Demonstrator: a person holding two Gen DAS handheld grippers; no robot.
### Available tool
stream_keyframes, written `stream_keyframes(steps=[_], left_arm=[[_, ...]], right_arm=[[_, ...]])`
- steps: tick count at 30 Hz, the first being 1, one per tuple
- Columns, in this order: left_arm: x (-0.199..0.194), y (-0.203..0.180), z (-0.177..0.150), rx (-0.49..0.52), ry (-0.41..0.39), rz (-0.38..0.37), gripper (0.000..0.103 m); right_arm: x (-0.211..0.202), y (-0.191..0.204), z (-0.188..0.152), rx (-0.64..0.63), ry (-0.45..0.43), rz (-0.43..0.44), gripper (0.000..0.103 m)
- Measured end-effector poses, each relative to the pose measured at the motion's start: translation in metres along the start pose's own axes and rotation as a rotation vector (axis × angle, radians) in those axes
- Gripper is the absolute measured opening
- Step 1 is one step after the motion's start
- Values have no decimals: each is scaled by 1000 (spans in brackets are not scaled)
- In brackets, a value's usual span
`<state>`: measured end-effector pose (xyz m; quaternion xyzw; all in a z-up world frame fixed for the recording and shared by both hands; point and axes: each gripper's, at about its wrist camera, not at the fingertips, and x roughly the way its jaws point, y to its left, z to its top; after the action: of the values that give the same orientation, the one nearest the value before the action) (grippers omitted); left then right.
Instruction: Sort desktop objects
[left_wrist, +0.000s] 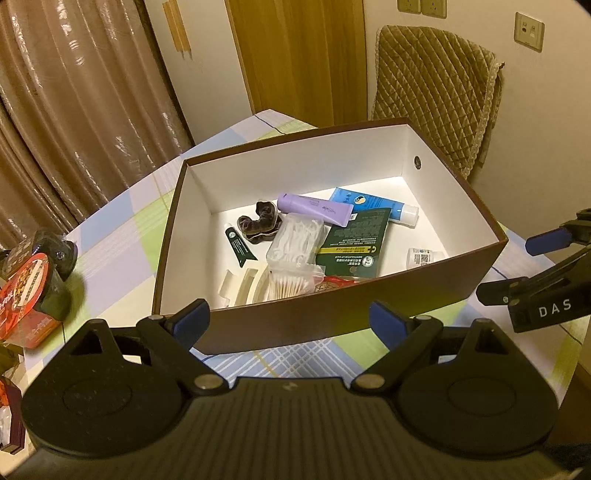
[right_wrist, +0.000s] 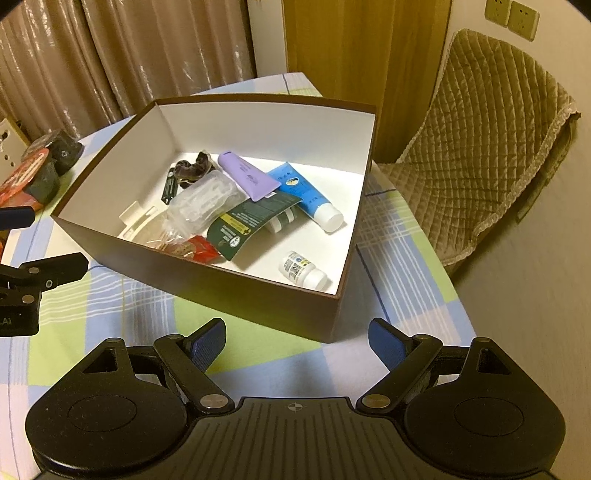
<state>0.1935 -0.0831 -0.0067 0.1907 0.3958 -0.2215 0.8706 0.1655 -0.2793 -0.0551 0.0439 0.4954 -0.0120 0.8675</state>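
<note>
**Two empty grippers hovering before a filled sorting box**

Two views are showing you the same scene. The table (right_wrist: 406, 236), wearing a blue, green and white checked cloth, is carrying the brown box (left_wrist: 295, 314), whose white interior is lying open to both cameras. A quilted chair cover (right_wrist: 491, 140) is hanging behind the table's far right corner, and curtains (left_wrist: 74, 110) are filling the left background.

You are holding the left gripper (left_wrist: 290, 317) just in front of the box's near wall, its blue-padded fingers spread wide and gripping nothing. You are holding the right gripper (right_wrist: 297, 341) off the box's near corner, likewise spread wide and empty.

Inside the box, a blue tube (right_wrist: 308, 197) is lying toward the back right, a purple tube (right_wrist: 245, 177) is resting just beside it, and a dark green packet (right_wrist: 251, 221) is overlapping both. A clear plastic case (left_wrist: 295, 236) is sitting in the middle, a bag of cotton swabs (left_wrist: 288, 284) against the near wall, a dark scrunchie (left_wrist: 260, 221) behind the case, and a small white bottle (right_wrist: 304, 271) apart at the near right.

Left of the box, a red-lidded cup (left_wrist: 29, 291) is standing on the cloth.
</note>
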Motion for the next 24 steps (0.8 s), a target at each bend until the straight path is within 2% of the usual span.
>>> stream_keyframes(steps=[24], left_arm=[[33, 2, 14, 14, 16, -16, 91]], right_arm=[[17, -11, 7, 30, 31, -15, 87]])
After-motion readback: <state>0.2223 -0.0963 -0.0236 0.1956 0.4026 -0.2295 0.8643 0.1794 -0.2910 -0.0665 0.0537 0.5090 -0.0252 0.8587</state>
